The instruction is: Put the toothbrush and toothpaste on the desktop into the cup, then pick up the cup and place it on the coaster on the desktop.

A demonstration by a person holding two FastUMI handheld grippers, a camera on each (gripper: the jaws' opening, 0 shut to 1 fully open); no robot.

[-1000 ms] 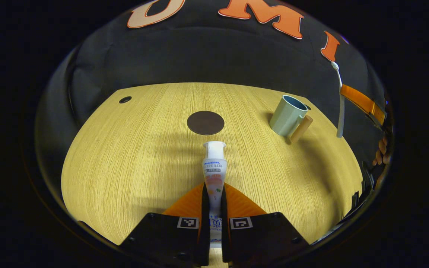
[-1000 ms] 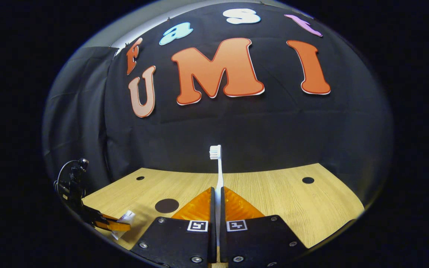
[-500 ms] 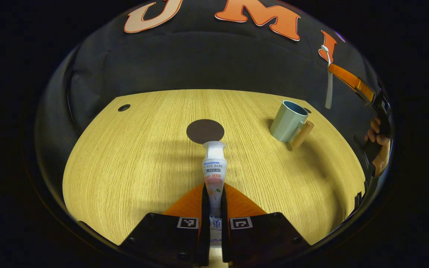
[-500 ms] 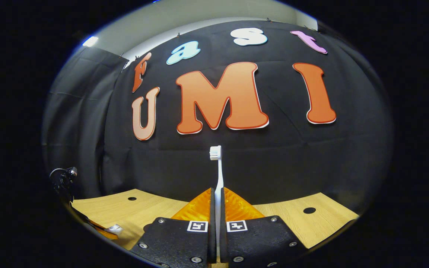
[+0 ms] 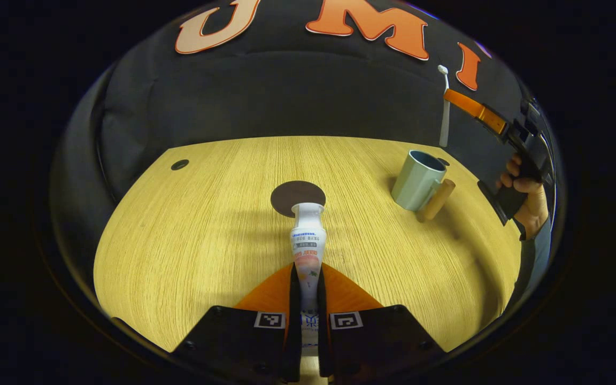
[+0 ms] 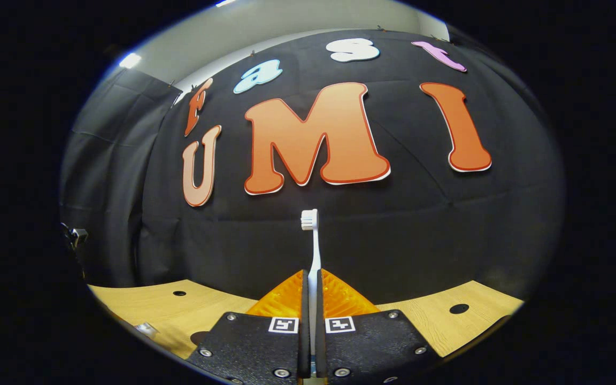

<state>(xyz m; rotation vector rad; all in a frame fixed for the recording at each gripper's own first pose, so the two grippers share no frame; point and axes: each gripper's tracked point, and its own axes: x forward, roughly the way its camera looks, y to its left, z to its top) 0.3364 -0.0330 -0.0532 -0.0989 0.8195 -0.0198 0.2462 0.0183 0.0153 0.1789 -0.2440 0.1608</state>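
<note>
left gripper view: left gripper (image 5: 308, 291) squeezes the white toothpaste tube (image 5: 307, 243); right gripper (image 6: 311, 299) squeezes the thin white toothbrush (image 6: 313, 251). both must drop into the pale green cup (image 5: 418, 173).

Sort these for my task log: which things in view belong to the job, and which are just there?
Job things: toothpaste in left claw; toothbrush in right claw; cup; coaster.
Just there: desktop; desktop holes.
</note>
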